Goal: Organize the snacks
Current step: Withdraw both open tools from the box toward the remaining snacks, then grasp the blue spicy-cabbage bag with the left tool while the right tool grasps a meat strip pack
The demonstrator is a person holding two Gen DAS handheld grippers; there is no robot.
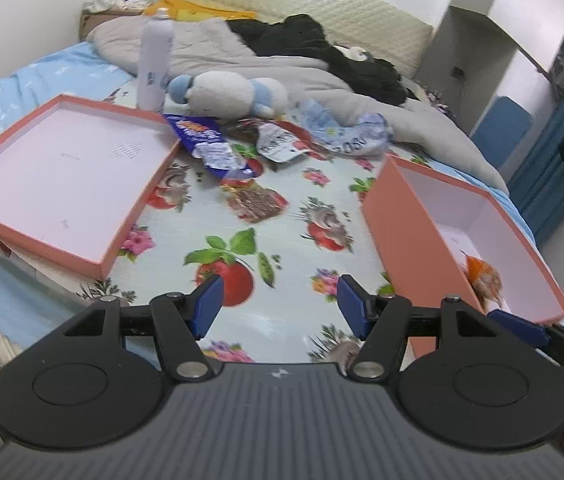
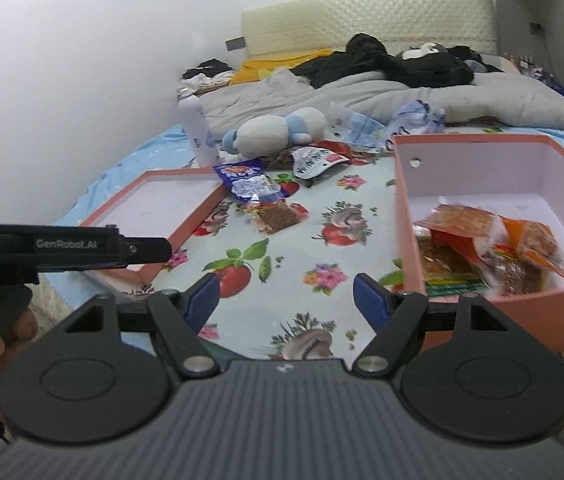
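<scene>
Both grippers hover over a flowered cloth on a bed. My left gripper (image 1: 280, 300) is open and empty. My right gripper (image 2: 285, 300) is open and empty beside the deep pink box (image 2: 405, 216), which holds orange snack packets (image 2: 493, 248). That box (image 1: 401, 216) stands right of my left gripper. A shallow pink lid (image 1: 62, 176) lies at left; it also shows in the right wrist view (image 2: 206, 216). Loose snacks lie beyond: a blue packet (image 1: 206, 144), a brown bar (image 1: 256, 200), a white-red packet (image 1: 282, 144) and crumpled blue-white wrappers (image 1: 357, 132).
A white spray bottle (image 1: 155, 60) stands behind the lid. A white and blue plush toy (image 1: 234, 92) lies next to it. A grey duvet (image 1: 282, 64) and black clothes (image 1: 321, 48) cover the far bed. The left hand-held gripper body (image 2: 62, 250) is at the left.
</scene>
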